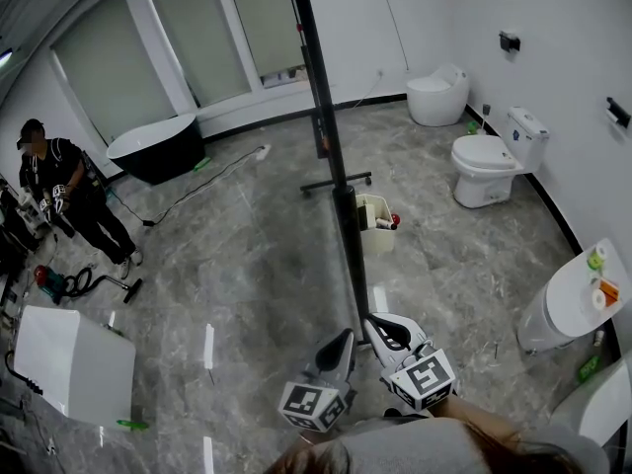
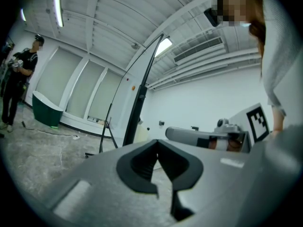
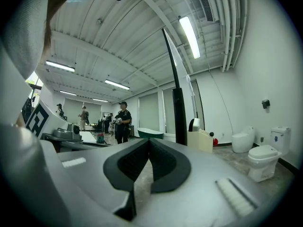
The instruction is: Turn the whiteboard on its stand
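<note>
- I am holding my left gripper [image 2: 157,144] and right gripper [image 3: 149,143] fully closed, empty.
- A cream square bin [image 1: 374,233] beside the dark-framed whiteboard [image 1: 329,131] is carrying small unclear items.

floor [image 1: 257,265] looks like polished grey marble, toilet [image 1: 489,166] is glossy white ceramic, whiteboard [image 1: 343,215] post matt black, tub [image 1: 153,151] shiny dark outside

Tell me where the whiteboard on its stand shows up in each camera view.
Head view: the whiteboard is seen edge-on, a dark line from top centre down to mid-picture.
Left gripper view: whiteboard left of centre, leaning.
Right gripper view: whiteboard just right of centre, upright.
Shared landmark: the dark bathtub by the windows.
</note>
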Demonstrator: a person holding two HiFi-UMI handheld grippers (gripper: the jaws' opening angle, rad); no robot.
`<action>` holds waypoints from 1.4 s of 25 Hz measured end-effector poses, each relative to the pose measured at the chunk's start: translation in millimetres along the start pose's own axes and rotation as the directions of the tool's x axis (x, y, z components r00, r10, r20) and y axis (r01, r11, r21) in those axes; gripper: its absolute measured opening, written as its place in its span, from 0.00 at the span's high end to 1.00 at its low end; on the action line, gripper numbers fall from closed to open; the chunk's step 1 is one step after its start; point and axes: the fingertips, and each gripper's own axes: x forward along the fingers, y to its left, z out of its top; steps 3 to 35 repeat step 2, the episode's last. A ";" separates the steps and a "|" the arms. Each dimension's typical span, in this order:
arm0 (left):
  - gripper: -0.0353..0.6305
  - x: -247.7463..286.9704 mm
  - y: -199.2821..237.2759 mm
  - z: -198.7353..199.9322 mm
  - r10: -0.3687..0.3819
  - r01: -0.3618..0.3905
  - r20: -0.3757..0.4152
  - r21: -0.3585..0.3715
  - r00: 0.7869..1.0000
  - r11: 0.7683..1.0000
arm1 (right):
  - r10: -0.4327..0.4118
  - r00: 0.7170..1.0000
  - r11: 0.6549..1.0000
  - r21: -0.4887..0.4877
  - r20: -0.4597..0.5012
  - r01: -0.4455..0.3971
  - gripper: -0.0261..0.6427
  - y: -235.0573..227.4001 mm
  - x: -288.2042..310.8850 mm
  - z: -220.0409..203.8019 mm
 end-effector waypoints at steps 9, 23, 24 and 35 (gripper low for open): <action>0.94 1.6 0.4 0.4 -0.002 0.002 -0.001 0.002 1.000 1.000 | 0.001 1.000 1.000 0.000 0.000 -0.001 0.95 -1.0 1.0 0.1; 0.94 1.6 0.4 0.4 -0.002 0.002 -0.001 0.002 1.000 1.000 | 0.001 1.000 1.000 0.000 0.000 -0.001 0.95 -1.0 1.0 0.1; 0.94 1.6 0.4 0.4 -0.002 0.002 -0.001 0.002 1.000 1.000 | 0.001 1.000 1.000 0.000 0.000 -0.001 0.95 -1.0 1.0 0.1; 0.94 1.6 0.4 0.4 -0.002 0.002 -0.001 0.002 1.000 1.000 | 0.001 1.000 1.000 0.000 0.000 -0.001 0.95 -1.0 1.0 0.1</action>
